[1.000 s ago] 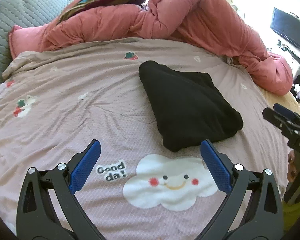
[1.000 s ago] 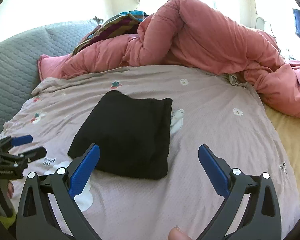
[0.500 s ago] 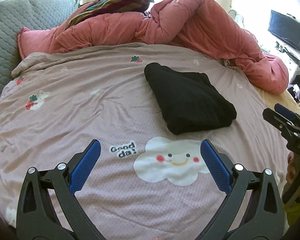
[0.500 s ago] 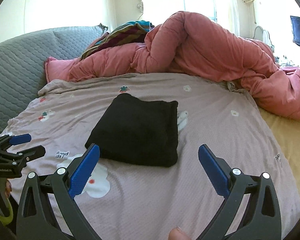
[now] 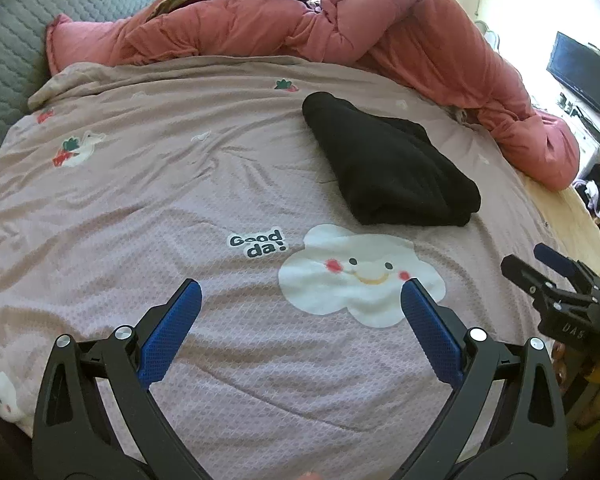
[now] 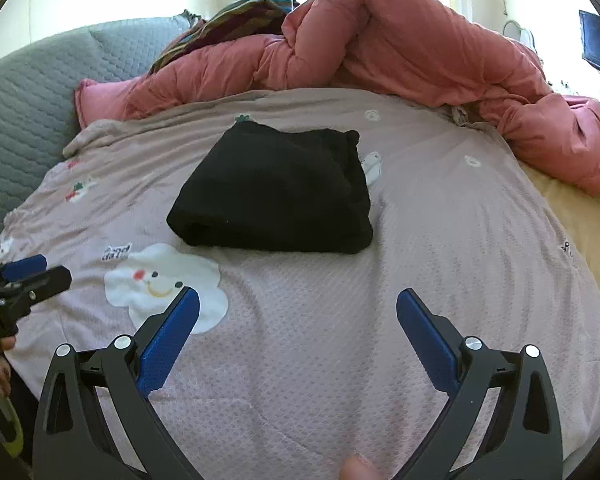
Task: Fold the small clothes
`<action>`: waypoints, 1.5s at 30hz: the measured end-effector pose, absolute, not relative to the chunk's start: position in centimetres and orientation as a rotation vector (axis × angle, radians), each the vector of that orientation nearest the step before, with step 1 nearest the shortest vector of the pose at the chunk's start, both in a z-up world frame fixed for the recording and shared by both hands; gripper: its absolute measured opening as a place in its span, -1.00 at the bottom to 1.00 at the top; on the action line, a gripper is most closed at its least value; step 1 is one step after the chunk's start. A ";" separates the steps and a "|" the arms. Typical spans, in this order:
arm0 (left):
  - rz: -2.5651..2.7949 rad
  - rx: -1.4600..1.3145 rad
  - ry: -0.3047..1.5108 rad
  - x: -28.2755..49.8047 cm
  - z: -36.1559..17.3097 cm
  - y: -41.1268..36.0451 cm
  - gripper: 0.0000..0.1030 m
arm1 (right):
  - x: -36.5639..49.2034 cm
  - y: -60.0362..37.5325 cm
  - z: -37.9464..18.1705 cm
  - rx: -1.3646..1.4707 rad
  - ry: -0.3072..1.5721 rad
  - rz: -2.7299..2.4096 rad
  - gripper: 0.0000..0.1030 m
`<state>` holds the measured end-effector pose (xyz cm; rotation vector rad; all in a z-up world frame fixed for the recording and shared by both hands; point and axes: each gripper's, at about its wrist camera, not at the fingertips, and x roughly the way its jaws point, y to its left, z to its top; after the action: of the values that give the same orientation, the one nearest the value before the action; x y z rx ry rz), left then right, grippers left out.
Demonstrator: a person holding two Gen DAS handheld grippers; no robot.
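Both grippers — left point(image 5: 300, 300) and right point(image 6: 298, 308) — hover with jaws apart, well short of the folded black garment point(image 6: 276, 192) on the bedspread point(image 6: 440, 240).

Folded black garment point(image 6: 276, 196): matt, fleecy cloth
Bedspread point(image 5: 140, 208): waffle-textured mauve cloth
Comforter point(image 5: 380, 36): puffy pink cloth
Gripper fingers point(image 5: 168, 336): matt black plastic, dimpled blue pads

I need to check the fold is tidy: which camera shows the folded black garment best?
The right wrist view: the black garment lies near centre, its rolled front edge and top both showing. The left wrist view has it off to the right, seen slantwise.
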<state>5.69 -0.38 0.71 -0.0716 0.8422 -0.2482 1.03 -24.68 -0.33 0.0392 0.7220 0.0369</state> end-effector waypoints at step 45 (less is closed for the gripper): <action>-0.199 -0.058 0.856 5.2 1.0 0.0 0.82 | 0.9 -24.7 0.1 0.039 0.714 0.044 0.91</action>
<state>5.17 0.02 1.00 -0.0580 0.8558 -0.1992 0.94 -24.73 0.06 0.0391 0.7135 0.0436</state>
